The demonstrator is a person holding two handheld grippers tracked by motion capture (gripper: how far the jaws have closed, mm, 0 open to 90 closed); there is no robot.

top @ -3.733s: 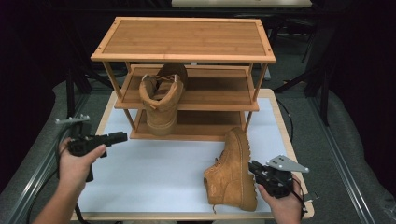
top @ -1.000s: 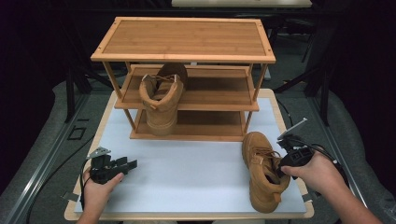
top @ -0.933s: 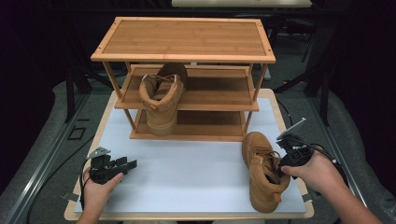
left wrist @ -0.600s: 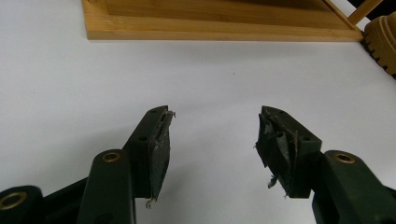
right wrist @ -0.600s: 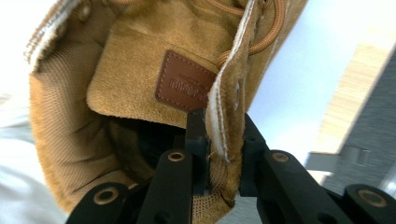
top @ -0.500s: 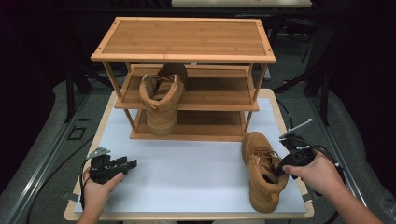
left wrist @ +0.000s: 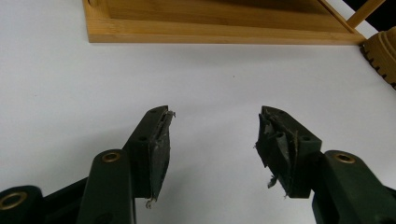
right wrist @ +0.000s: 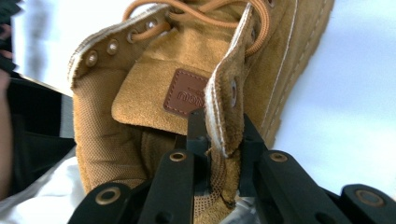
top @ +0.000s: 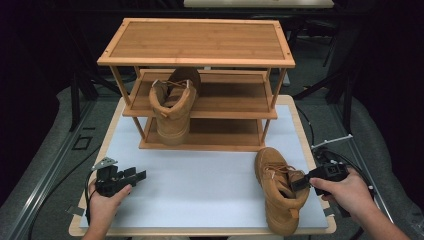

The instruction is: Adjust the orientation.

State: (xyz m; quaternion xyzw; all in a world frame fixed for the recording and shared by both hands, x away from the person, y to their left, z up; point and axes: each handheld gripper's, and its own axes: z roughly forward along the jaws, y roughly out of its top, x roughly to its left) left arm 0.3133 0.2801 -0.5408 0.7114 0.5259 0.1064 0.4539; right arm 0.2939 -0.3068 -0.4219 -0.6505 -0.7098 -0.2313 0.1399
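A tan suede boot (top: 280, 187) stands on the white table top at the front right, toe toward the shelf. My right gripper (top: 298, 182) is shut on the boot's collar edge (right wrist: 224, 121), one jaw inside the opening and one outside. A second tan boot (top: 172, 107) stands on the middle tier of the wooden shoe rack (top: 197, 47), toe hanging over the front. My left gripper (top: 136, 176) rests open near the front left of the table, nothing between its fingers (left wrist: 154, 144).
The rack's bottom board (left wrist: 219, 28) lies just ahead of the left gripper. The white table top (top: 200, 185) spreads between the two hands. Dark floor and metal frames surround the table; a cable (top: 327, 150) trails by the right hand.
The right gripper has carried the boot from the table's middle front to the right and turned it toe toward the shelf. The left gripper has pulled back toward the front left corner.
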